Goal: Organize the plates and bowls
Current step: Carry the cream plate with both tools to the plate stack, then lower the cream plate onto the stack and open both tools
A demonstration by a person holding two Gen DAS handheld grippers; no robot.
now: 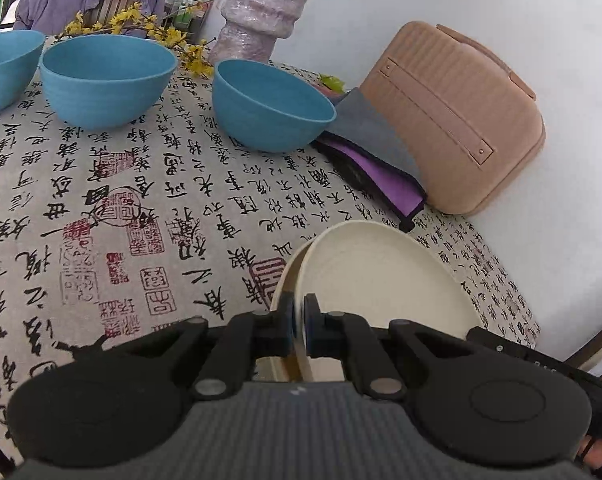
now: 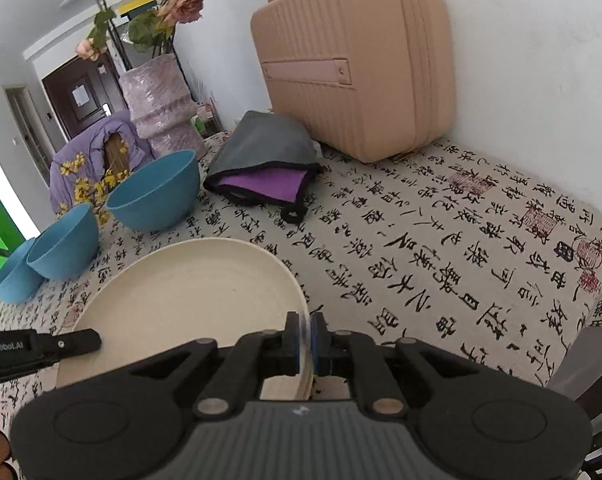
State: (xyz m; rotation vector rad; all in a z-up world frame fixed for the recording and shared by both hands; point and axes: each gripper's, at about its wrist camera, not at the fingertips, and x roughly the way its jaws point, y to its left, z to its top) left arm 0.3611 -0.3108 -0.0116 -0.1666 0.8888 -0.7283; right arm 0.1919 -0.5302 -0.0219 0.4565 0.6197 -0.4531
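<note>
Plates (image 1: 381, 280) of cream colour sit stacked near the tabletop's (image 1: 181, 208) front edge, on a cloth printed with black calligraphy. The left tongs (image 1: 299, 326) are clenched on the rim at one side of the stack; the right tongs (image 2: 308, 340) pinch the rim at the opposite side, pads pressed to it. Three blue bowls (image 1: 109, 80) stand apart in a row farther back, near a lilac vase (image 1: 261, 16). A grey and purple pouch (image 2: 261, 160) lies just beside a tan case (image 2: 353, 64) against the white wall.
</note>
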